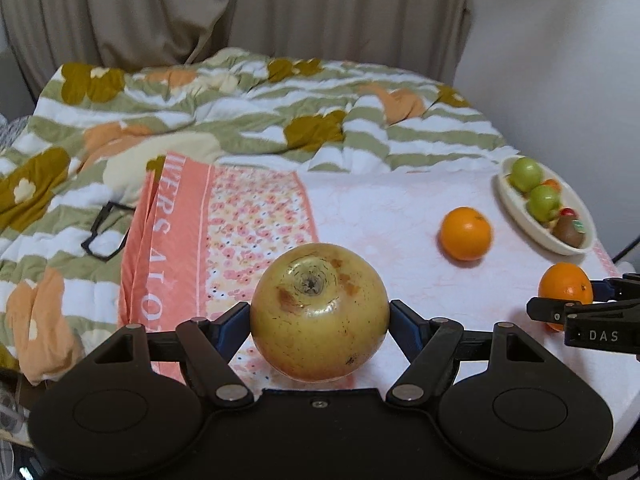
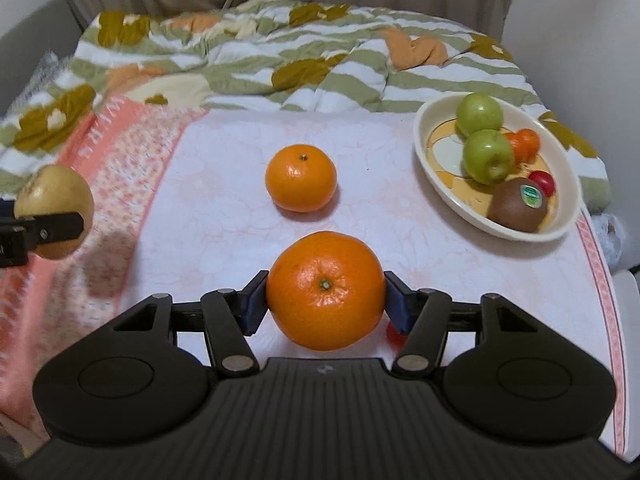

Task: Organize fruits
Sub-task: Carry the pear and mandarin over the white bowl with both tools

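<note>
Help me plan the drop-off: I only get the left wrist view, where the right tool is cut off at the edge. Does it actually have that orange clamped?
Observer: Yes. In the right wrist view the right tool has both blue pads pressed on the sides of the large round orange citrus fruit.
Operator: Anything under it?
Observer: A small red round thing peeks out beneath the tool's right finger, mostly hidden; I cannot tell what it is.
Operator: Room in the dish?
Observer: The cream oval ceramic dish shows bare painted floor at its left end, beside the two green apples.
</note>
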Tool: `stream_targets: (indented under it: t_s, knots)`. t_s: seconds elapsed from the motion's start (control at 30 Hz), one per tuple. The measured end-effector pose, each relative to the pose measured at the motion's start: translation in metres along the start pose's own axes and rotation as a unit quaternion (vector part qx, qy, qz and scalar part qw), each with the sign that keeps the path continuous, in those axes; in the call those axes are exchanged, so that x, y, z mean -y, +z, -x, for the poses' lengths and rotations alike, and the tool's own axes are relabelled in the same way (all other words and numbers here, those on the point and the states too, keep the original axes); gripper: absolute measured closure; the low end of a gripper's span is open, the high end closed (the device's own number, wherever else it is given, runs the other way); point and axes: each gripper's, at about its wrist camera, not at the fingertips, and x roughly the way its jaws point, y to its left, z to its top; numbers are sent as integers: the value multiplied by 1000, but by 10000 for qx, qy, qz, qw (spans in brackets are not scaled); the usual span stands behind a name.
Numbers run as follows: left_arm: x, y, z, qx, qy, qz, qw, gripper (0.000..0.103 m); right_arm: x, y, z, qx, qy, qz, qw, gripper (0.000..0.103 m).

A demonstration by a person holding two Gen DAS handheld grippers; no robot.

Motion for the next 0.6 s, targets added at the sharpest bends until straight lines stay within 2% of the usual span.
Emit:
stream_targets:
  t_s: [0.3, 0.47, 0.6]
  knots:
    - [31, 3, 44, 508, -411, -238, 9976, 25, 25, -17, 63, 304, -310, -372, 9984, 29]
    - [57, 6, 55, 654, -534, -225, 9962, 25, 55, -24, 86, 430, -392, -425, 9974, 29]
    - [88, 7, 58, 719, -483, -269, 9959, 25, 89, -27, 97, 563, -335, -471, 9967, 29]
